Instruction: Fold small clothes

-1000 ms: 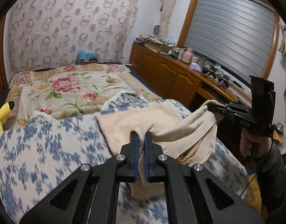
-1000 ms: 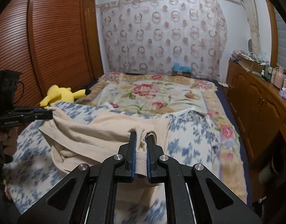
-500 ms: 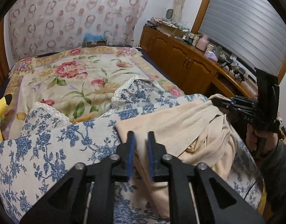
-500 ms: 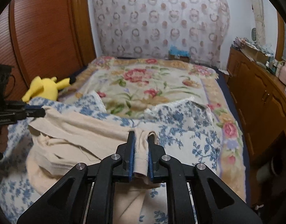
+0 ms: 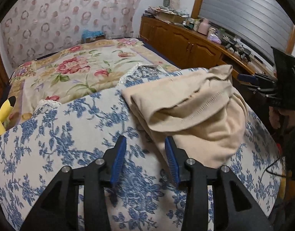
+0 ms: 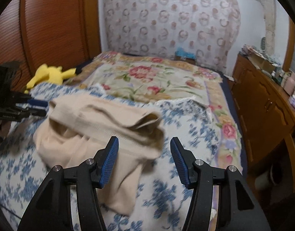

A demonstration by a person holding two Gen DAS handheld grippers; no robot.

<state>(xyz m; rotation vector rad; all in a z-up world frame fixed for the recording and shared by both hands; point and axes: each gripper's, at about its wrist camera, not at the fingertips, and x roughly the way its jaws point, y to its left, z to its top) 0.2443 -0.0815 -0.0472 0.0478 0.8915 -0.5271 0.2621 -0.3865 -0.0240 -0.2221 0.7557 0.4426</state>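
A small beige garment (image 5: 193,111) lies loosely folded on the blue-and-white floral cloth (image 5: 60,134). It also shows in the right wrist view (image 6: 101,127). My left gripper (image 5: 145,148) is open and empty, its right finger just beside the garment's near left edge. My right gripper (image 6: 144,150) is open and empty, just in front of the garment's right end. Each gripper shows at the edge of the other's view, the right one (image 5: 262,84) beside the garment's right end and the left one (image 6: 30,107) by its left end.
The floral bedspread (image 5: 74,71) covers the far part of the bed. A yellow plush toy (image 6: 51,75) lies at the bed's left. A wooden cabinet (image 5: 185,44) with clutter on top runs along the right. A wooden wardrobe (image 6: 51,27) stands at the left.
Both grippers have opened and let go of the beige garment. Its folded top layer has dropped onto the rest. Both grippers have drawn back a little.
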